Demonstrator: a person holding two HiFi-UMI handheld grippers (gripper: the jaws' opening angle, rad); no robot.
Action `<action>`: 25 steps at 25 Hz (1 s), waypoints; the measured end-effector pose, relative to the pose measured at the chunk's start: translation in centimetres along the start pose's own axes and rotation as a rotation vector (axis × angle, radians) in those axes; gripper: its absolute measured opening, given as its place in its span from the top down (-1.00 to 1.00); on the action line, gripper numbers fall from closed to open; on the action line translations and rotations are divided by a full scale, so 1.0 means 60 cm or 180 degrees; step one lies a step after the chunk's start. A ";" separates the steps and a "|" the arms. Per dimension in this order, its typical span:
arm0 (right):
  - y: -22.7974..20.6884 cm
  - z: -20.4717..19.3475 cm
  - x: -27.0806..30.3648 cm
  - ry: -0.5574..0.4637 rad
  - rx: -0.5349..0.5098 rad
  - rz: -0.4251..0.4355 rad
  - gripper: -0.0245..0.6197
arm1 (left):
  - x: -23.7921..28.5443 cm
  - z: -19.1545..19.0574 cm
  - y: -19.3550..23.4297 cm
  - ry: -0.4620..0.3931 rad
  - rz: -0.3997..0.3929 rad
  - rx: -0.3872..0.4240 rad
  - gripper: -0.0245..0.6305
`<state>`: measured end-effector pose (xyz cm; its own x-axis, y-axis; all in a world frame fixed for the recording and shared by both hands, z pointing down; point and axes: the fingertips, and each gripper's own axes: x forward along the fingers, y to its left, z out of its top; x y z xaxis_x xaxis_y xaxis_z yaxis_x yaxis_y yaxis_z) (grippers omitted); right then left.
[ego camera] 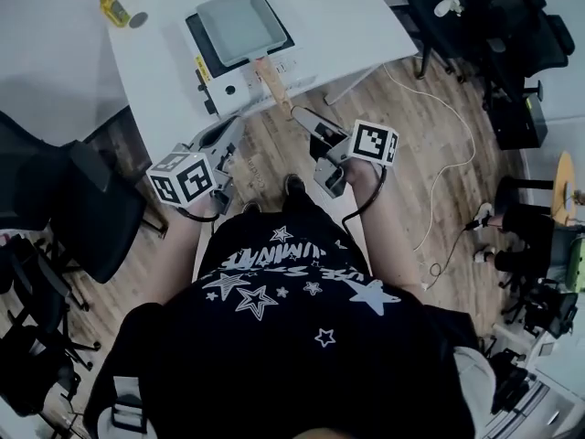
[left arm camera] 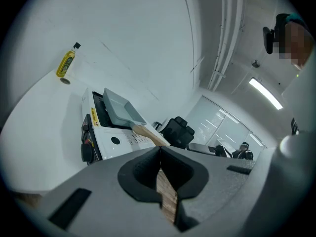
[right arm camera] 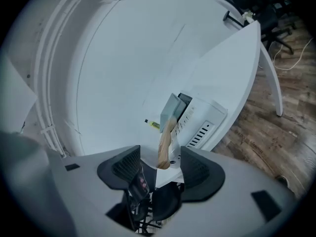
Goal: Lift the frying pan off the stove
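A grey rectangular frying pan (ego camera: 236,26) sits on a white portable stove (ego camera: 219,79) near the table's front edge, its wooden handle (ego camera: 272,80) pointing toward me. My right gripper (ego camera: 300,117) is open just off the handle's free end; in the right gripper view the handle (right arm camera: 164,142) shows in the gap between the jaws (right arm camera: 159,159) and neither pad touches it. My left gripper (ego camera: 234,133) is shut and empty, held below the table edge to the left. In the left gripper view the pan (left arm camera: 118,107) and stove (left arm camera: 116,139) lie ahead of the closed jaws (left arm camera: 159,154).
A small yellow bottle (ego camera: 113,7) and a round cap stand at the far left of the white table (ego camera: 347,16). Black office chairs (ego camera: 73,208) stand left of me, more (ego camera: 475,16) at the back right. A white cable (ego camera: 439,117) runs over the wooden floor.
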<state>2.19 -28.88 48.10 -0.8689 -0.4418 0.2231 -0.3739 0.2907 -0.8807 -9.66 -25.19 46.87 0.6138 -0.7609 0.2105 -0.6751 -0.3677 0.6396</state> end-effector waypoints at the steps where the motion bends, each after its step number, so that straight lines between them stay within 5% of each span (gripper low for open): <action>1: -0.001 0.001 0.005 0.0102 0.0011 0.0034 0.19 | 0.005 0.002 0.000 -0.0021 0.0033 -0.0013 0.90; 5: -0.022 -0.003 0.018 0.0549 -0.0043 -0.0053 0.19 | 0.024 0.005 -0.006 -0.0074 0.0145 -0.0010 0.90; 10: -0.006 -0.006 0.055 0.0817 0.0067 0.0347 0.19 | 0.029 0.004 -0.002 -0.0173 0.0327 -0.0064 0.90; 16: -0.013 -0.011 0.081 0.1089 0.0045 0.0419 0.19 | 0.032 0.007 0.013 -0.0210 0.0499 -0.0122 0.90; 25: -0.001 -0.033 0.095 0.1456 0.0149 0.0636 0.38 | 0.065 0.005 0.005 -0.0148 0.0456 -0.0281 0.90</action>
<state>-3.37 -29.75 50.27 -0.9792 0.0391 0.1992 -0.1798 0.2886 -0.9404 -7.63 -28.42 47.67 0.4928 -0.8268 0.2711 -0.7146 -0.2068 0.6683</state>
